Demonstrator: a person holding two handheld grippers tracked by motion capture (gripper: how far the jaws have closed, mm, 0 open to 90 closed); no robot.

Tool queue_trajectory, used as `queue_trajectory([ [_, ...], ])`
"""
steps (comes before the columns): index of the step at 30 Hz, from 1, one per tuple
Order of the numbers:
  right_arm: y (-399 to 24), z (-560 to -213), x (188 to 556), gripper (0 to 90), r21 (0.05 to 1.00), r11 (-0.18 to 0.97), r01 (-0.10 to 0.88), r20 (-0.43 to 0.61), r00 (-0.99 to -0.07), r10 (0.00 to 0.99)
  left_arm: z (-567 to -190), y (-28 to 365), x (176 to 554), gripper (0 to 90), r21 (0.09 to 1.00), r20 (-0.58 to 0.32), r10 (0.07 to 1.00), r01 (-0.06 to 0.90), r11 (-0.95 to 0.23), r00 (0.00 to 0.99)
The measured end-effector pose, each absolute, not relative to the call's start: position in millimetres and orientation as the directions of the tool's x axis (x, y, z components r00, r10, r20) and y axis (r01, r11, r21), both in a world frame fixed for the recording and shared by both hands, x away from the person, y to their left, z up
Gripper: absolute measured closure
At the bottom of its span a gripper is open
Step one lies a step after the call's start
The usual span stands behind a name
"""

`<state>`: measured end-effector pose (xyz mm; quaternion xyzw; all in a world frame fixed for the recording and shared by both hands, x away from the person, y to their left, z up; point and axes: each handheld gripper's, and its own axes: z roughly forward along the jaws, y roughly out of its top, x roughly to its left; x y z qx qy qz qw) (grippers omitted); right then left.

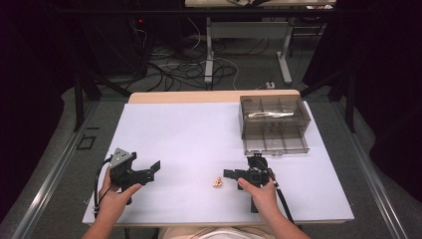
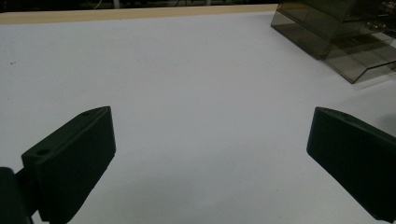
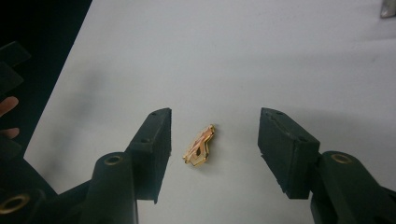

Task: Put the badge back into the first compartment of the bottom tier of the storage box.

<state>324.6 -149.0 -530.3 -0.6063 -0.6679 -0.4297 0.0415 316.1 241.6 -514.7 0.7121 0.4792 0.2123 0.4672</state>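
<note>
We read the step in hand as the pickup of the small gold clip (image 3: 200,144), which lies flat on the white bench (image 1: 189,134) near its front edge, a little right of the middle. In the right gripper view the clip sits between the two jaws of the right gripper (image 3: 215,147), touching neither, somewhat closer to the left jaw in that view. Its long axis runs nearly along the jaws, tilted slightly, so they would close across its narrow width. These jaws stand half apart, clamped on nothing. The left gripper (image 1: 149,172) rests well apart toward the front left corner, its jaws wide apart and empty. The right gripper is plainly the nearer. The smoky compartment box (image 1: 273,124) stands at the back right corner.
</note>
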Motion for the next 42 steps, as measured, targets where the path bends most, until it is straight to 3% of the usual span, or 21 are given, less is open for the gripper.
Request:
queue_trajectory([
  [42,-129,-558,325,72.9,0.376,-0.156,0.914,0.667,-0.15,0.729,-516,242,316,1.6,0.866,-0.147,0.881,0.488,-0.104,0.449],
])
